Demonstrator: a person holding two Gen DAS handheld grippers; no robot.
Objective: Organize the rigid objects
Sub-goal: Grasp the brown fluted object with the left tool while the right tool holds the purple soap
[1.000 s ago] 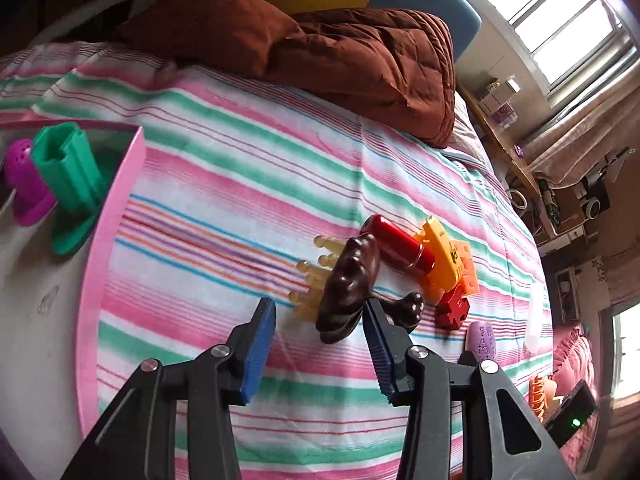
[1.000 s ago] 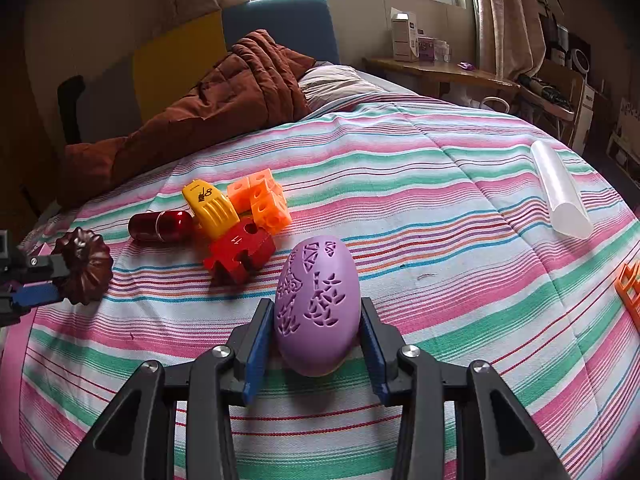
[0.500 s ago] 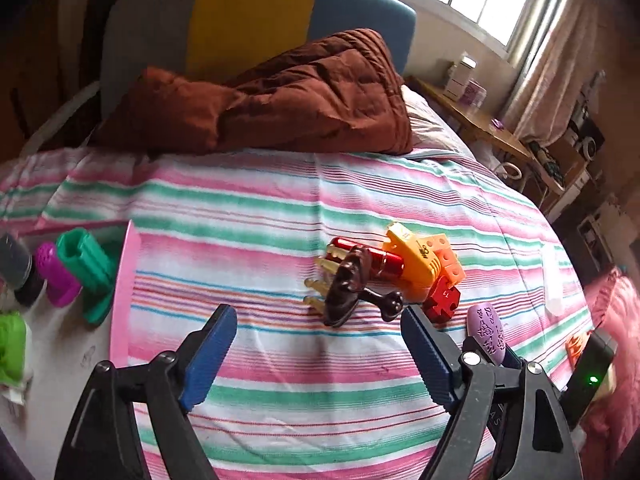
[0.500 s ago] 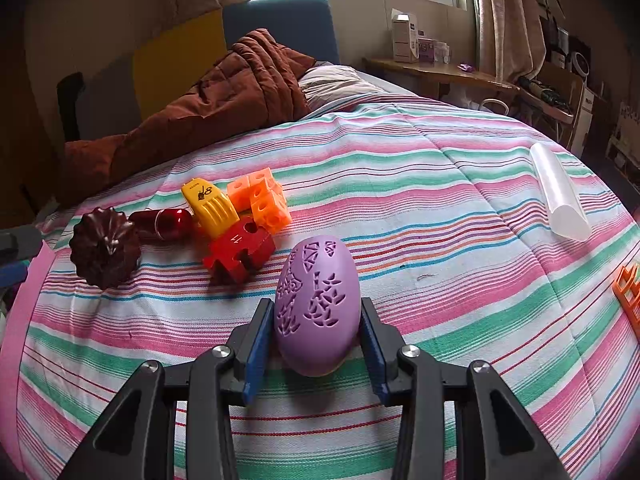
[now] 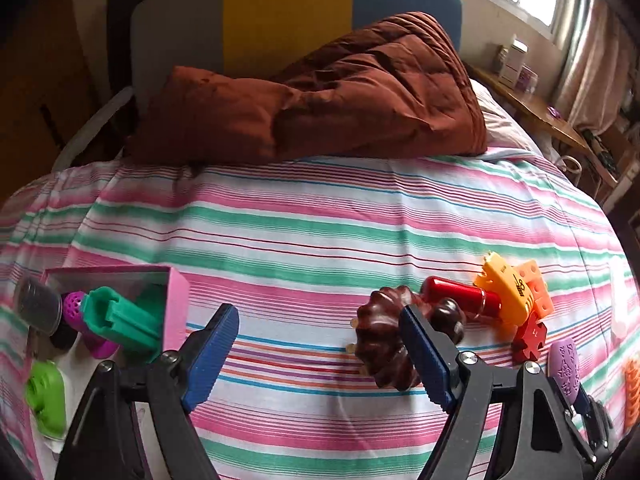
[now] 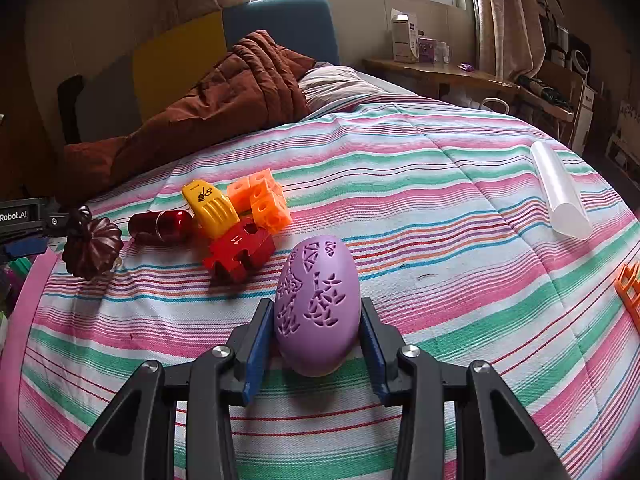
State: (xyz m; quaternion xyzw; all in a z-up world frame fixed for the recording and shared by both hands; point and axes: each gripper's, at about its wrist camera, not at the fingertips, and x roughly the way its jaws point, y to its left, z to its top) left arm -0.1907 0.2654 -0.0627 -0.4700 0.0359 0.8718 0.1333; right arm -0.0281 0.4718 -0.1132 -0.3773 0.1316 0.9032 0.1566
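My right gripper point(image 6: 315, 308) is shut on a purple patterned egg point(image 6: 316, 304), which rests on the striped bedspread point(image 6: 400, 208). A dark brown ribbed piece point(image 5: 380, 344) lies loose on the bedspread, partly behind the right finger of my left gripper point(image 5: 316, 316). That gripper's jaws stand wide and are closing slightly, with nothing between them. Just beyond the brown piece lie a red capsule point(image 5: 460, 298), a yellow piece point(image 5: 506, 292), orange cubes point(image 6: 264, 200) and a red block point(image 6: 240, 252). In the left wrist view the egg point(image 5: 564, 364) shows at the lower right.
A pink-rimmed tray point(image 5: 176, 300) at the left holds a green piece point(image 5: 120, 320), a purple piece and a lime one. A brown quilt point(image 5: 320, 96) lies at the head of the bed. A clear tube point(image 6: 560, 192) and an orange item point(image 6: 628, 288) lie at the right.
My left gripper has let go of the brown ribbed piece, opened wide and drawn back, rolling level. The piece now lies on the bedspread. My right gripper and the egg have not moved.
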